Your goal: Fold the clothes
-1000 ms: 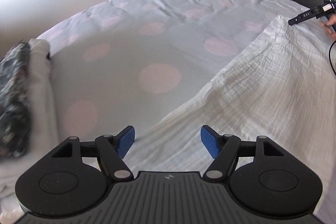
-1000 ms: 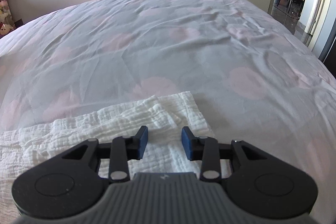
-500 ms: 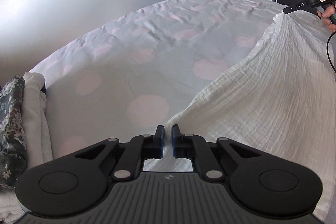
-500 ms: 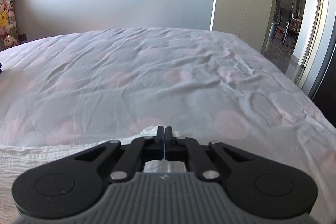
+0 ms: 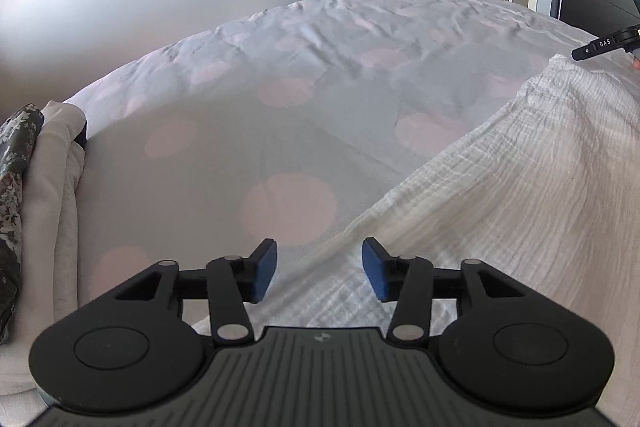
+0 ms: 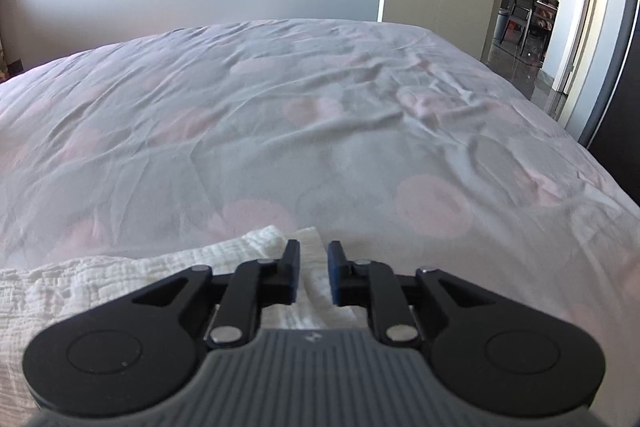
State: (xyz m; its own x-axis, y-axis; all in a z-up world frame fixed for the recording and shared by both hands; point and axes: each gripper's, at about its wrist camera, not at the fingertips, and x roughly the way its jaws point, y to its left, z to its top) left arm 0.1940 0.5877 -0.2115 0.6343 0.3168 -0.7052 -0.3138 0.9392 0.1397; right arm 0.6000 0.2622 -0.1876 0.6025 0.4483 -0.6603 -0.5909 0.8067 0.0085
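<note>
A white crinkled muslin cloth [image 5: 500,195] lies on the bed, spread from the lower middle to the right in the left wrist view. My left gripper [image 5: 318,269] is open, its blue pads on either side of the cloth's near edge, holding nothing. My right gripper [image 6: 313,273] is open by a narrow gap over the cloth's far corner [image 6: 264,243], which lies slack on the bed. The right gripper's tip also shows at the right edge of the left wrist view [image 5: 604,45].
The bed has a pale sheet with pink dots [image 5: 288,207]. A stack of folded clothes [image 5: 44,187], cream with a dark floral piece, lies at the left. A grey wall stands behind the bed, and an open doorway [image 6: 532,7] is at the right.
Half a second ago both grippers were shut on the cloth's corners and holding it raised. Now both have opened and the cloth lies down on the bed.
</note>
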